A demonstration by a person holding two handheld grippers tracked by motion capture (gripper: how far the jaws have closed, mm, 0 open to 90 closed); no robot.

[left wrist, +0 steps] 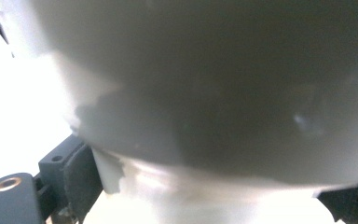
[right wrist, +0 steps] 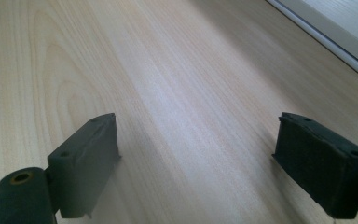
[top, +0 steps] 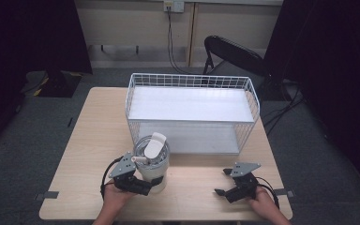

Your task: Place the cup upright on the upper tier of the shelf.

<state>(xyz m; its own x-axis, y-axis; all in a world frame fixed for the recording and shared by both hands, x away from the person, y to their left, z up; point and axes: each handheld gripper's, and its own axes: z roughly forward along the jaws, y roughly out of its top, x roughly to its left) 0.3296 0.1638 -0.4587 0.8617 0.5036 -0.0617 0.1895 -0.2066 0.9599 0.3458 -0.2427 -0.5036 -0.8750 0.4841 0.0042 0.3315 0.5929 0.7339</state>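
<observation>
The left gripper (top: 143, 183) is clamped around the lower body of a white lidded jug (top: 153, 164), which stands upright near the front edge of the table (top: 89, 140), left of the middle and just in front of the white wire basket (top: 192, 112). In the left gripper view the jug's pale wall (left wrist: 214, 93) presses right up between the two black jaws, one at each lower corner, so the hold looks low on a tall body. That is the main risk: gripped so near its base, the jug could tip or swivel between the pads once lifted, and its smooth rounded wall may slip if the squeeze eases. Its flip spout on top would shift the weight further. The basket's front rim stands close behind, so a lift that is too shallow would likely catch the jug on the wire and knock it loose. The right gripper (top: 236, 186) rests released near the table's front right corner, jaws wide apart over bare wood (right wrist: 177, 93), too far off to steady anything quickly.
</observation>
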